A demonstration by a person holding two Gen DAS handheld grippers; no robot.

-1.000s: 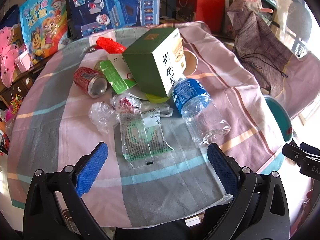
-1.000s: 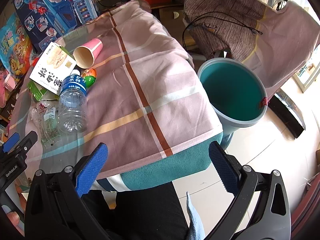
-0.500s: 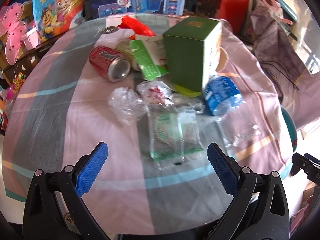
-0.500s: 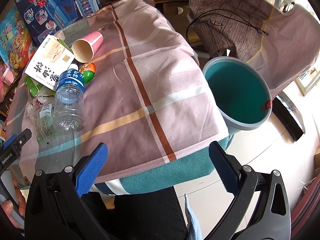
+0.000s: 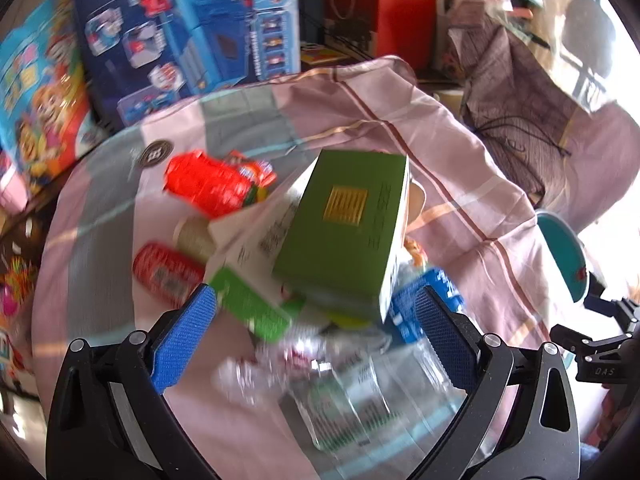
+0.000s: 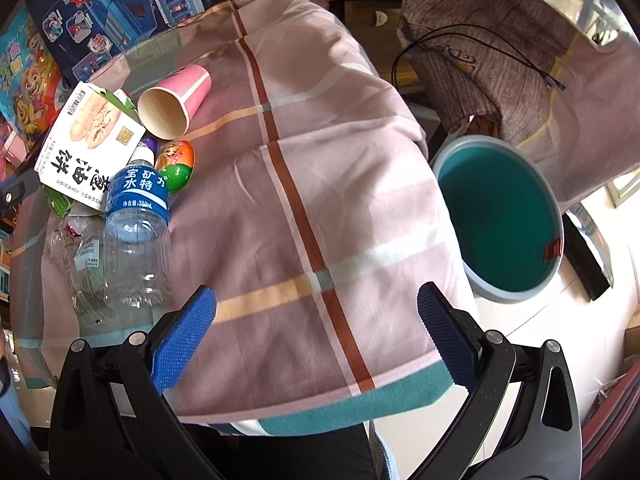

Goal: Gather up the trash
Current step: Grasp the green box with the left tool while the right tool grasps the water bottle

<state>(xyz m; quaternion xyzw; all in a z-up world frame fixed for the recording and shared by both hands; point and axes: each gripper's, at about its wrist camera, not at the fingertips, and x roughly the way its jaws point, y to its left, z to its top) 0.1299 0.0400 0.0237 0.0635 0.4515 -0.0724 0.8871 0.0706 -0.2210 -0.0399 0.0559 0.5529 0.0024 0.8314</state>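
Left gripper [image 5: 316,332] spread wide, nearing box [image 5: 344,232] for pickup; right gripper [image 6: 316,332] spread, empty, beside bin [image 6: 500,220].

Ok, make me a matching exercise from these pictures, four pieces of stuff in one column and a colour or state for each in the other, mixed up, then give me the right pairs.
Things:
1. paper cup
2. water bottle
3. drink can
4. bin

Descriptions:
A. red, lying on its side on the tablecloth
B. teal inside, standing on the floor beside the table
C. pink outside, tipped over with its mouth toward the right wrist camera
D. clear with a blue label, lying down

Pairs: 1-C, 2-D, 3-A, 4-B
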